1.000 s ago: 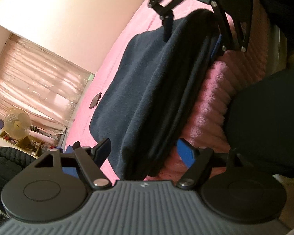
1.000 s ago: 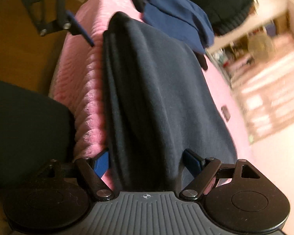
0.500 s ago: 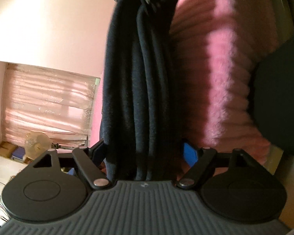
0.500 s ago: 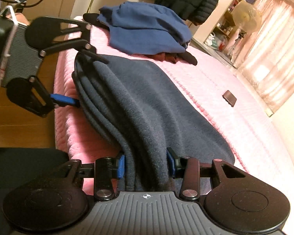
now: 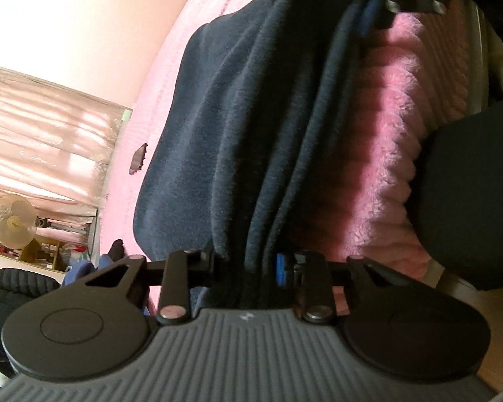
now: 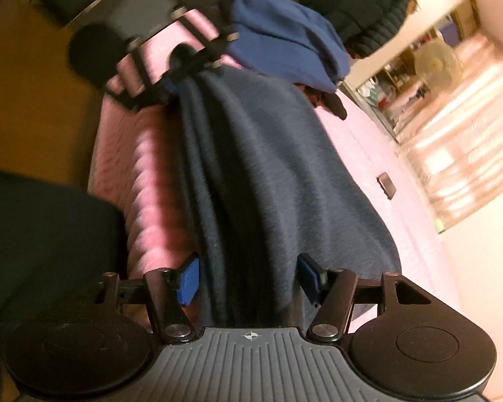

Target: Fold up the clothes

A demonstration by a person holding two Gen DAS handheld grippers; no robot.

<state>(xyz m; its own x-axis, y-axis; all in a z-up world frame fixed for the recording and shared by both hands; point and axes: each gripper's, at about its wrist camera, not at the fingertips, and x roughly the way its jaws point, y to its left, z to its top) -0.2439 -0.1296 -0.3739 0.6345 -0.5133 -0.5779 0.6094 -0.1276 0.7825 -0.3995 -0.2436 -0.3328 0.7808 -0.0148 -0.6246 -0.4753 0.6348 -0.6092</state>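
Fleece (image 5: 238,140): long axis between hand-held grippers | left (image 5: 248,263) clamps it; right (image 6: 248,278) parted around it | near folds blurred.

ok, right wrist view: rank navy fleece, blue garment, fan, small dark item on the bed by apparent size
1. navy fleece, though nearest the camera
2. blue garment
3. fan, far back, so its true size is unsure
4. small dark item

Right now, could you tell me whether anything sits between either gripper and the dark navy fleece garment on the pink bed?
Nothing visible does. The left gripper is shut on the folded edge of the navy fleece garment. The right gripper straddles the other end, jaws apart. The blue garment and small dark object lie clear of both on the pink blanket.
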